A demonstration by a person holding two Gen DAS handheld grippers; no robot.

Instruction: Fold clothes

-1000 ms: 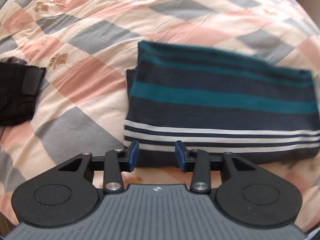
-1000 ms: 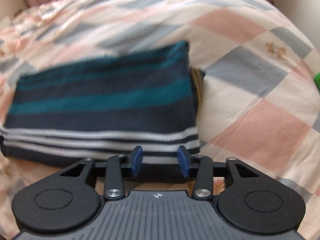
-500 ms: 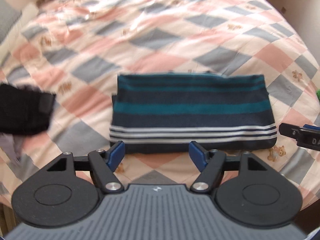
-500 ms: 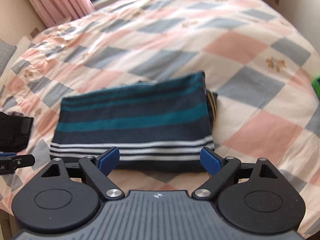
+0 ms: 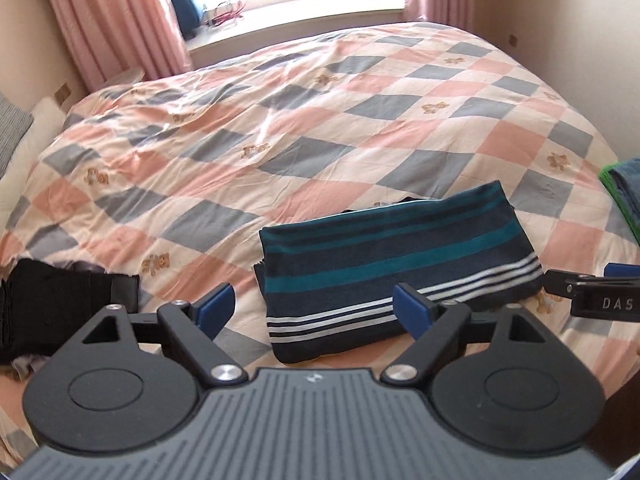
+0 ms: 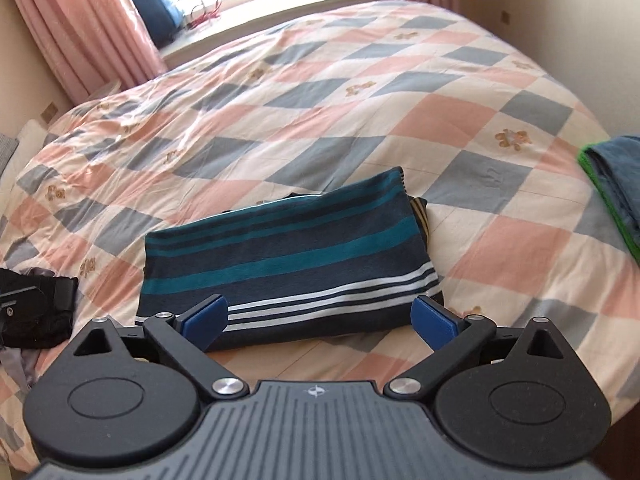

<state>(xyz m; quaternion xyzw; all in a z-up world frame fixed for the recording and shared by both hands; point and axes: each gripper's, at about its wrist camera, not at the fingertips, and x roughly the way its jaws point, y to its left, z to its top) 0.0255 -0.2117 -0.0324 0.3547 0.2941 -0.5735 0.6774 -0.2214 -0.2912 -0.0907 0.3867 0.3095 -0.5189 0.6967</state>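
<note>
Nearest the lens in the left wrist view: left hand-held gripper [image 5: 314, 307], blue pads spread wide, nothing between them, raised clear of the bedding. Same in the right wrist view: right hand-held gripper [image 6: 320, 318], pads splayed wide apart, gripping nothing. Tip of that right tool also poking in at the right edge of the left view.

Just beyond both sets of pads: folded striped garment [image 5: 396, 268] [image 6: 290, 258], lying flat on the bed as a tidy rectangle. Dark navy with teal bands, thin white stripes along the near edge. A sliver of an inner layer peeking out at the right end in the right view.

Off to the left, well apart from the striped piece: black clothing [image 5: 60, 304] [image 6: 34, 312], bunched near the bed's edge, with a bit of greyish fabric under it.

At the far right edge: blue-grey fabric with a green border [image 6: 612, 184] [image 5: 624, 196], partly out of frame.

Underneath everything: checkered quilt [image 5: 320, 132] [image 6: 320, 92], pink, grey and cream diamonds with small bear prints, lightly wrinkled toward the far left.

Farthest back: pink curtains [image 5: 116, 20] [image 6: 84, 24] flanking a bright window, dark blue item [image 6: 150, 4] on the sill beside some reddish cords.
</note>
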